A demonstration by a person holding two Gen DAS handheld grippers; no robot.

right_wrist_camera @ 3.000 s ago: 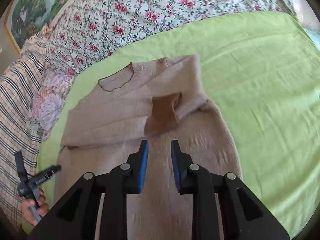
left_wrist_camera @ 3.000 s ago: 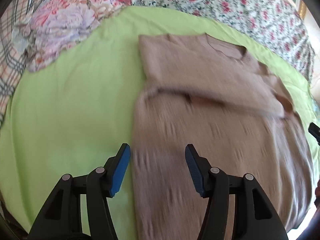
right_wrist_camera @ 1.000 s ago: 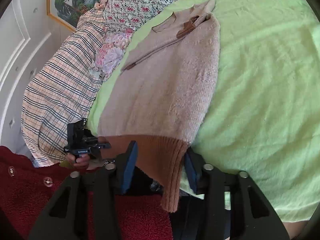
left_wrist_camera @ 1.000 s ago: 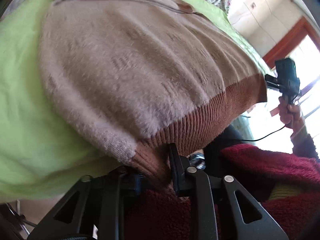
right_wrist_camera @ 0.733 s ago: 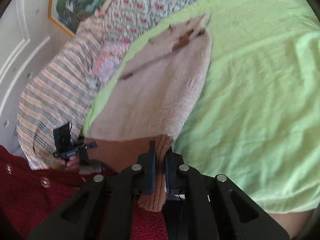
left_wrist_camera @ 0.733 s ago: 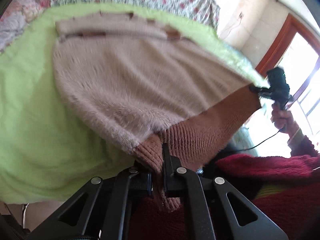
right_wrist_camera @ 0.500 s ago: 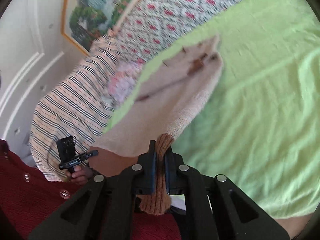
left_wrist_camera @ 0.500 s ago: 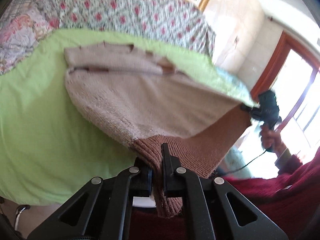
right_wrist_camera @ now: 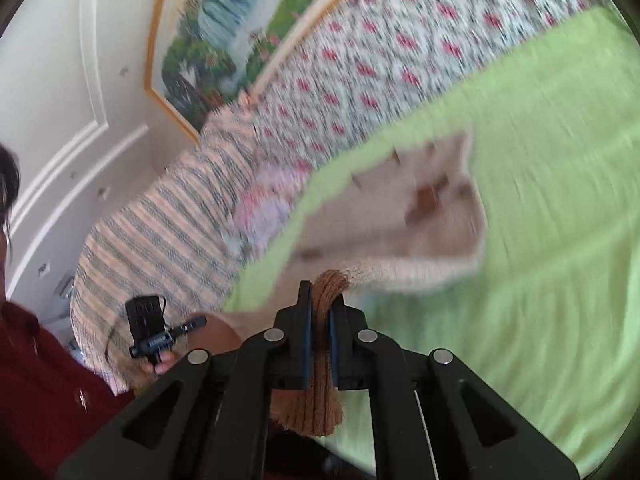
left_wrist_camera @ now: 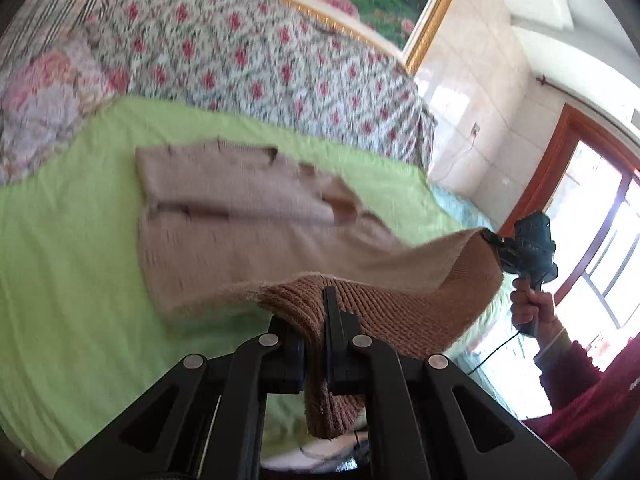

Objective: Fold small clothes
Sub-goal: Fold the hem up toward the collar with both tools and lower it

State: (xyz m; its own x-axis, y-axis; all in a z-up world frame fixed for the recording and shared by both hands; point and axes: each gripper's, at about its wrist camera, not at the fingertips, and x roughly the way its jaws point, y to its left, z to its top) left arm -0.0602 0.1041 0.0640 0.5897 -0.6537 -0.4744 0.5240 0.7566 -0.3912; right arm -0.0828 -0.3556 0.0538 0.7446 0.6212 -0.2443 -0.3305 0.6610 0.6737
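A tan knit sweater [left_wrist_camera: 224,220] lies on a green bedspread [left_wrist_camera: 60,264], sleeves folded across its chest. Its brown ribbed hem [left_wrist_camera: 384,312] is lifted off the bed and stretched between both grippers. My left gripper [left_wrist_camera: 316,320] is shut on the hem's left corner. My right gripper [right_wrist_camera: 320,312] is shut on the hem's right corner [right_wrist_camera: 324,360]; it also shows at the far right of the left wrist view [left_wrist_camera: 500,244]. In the right wrist view the sweater [right_wrist_camera: 404,228] is blurred, and the left gripper [right_wrist_camera: 160,336] is at lower left.
A floral quilt [left_wrist_camera: 248,52] and a pink flowered pillow [left_wrist_camera: 44,96] lie at the head of the bed. A striped blanket [right_wrist_camera: 160,220] lies to the left. A framed painting [right_wrist_camera: 240,24] hangs above. A window [left_wrist_camera: 600,240] is on the right.
Both grippers closed on the hem corners and have lifted the hem up and toward the sweater's collar. The lower body of the sweater now hangs raised above the bed.
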